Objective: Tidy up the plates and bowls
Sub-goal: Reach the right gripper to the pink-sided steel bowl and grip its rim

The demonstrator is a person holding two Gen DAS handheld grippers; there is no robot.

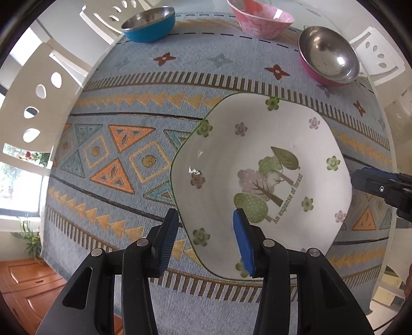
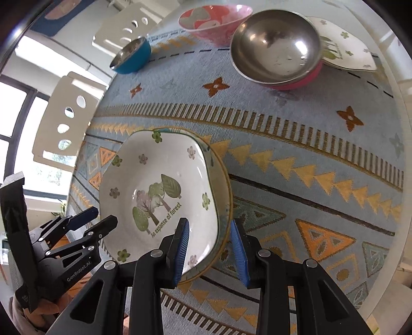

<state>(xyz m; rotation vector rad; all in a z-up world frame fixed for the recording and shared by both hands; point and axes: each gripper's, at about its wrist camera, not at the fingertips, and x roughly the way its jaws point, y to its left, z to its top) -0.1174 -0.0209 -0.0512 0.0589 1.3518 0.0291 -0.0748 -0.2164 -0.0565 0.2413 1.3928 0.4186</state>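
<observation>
A white six-sided plate (image 1: 257,154) (image 2: 154,175) with a tree print lies on the patterned cloth, nested in a second dish whose olive rim (image 2: 226,185) shows along its right side. My left gripper (image 1: 205,215) (image 2: 105,215) straddles the plate's near-left rim. There is a wide gap between its pads and neither presses on the plate. My right gripper (image 2: 209,221) (image 1: 360,177) hovers over the right rim of both dishes. Its pads stand apart and grip nothing.
At the back of the cloth (image 1: 128,211) stand a blue steel-lined bowl (image 1: 149,24) (image 2: 131,58), a pink flowered bowl (image 1: 260,18) (image 2: 213,20) and a steel bowl with a pink outside (image 1: 327,56) (image 2: 275,49). Another tree-print plate (image 2: 345,46) lies behind it. White chairs (image 1: 33,103) ring the table.
</observation>
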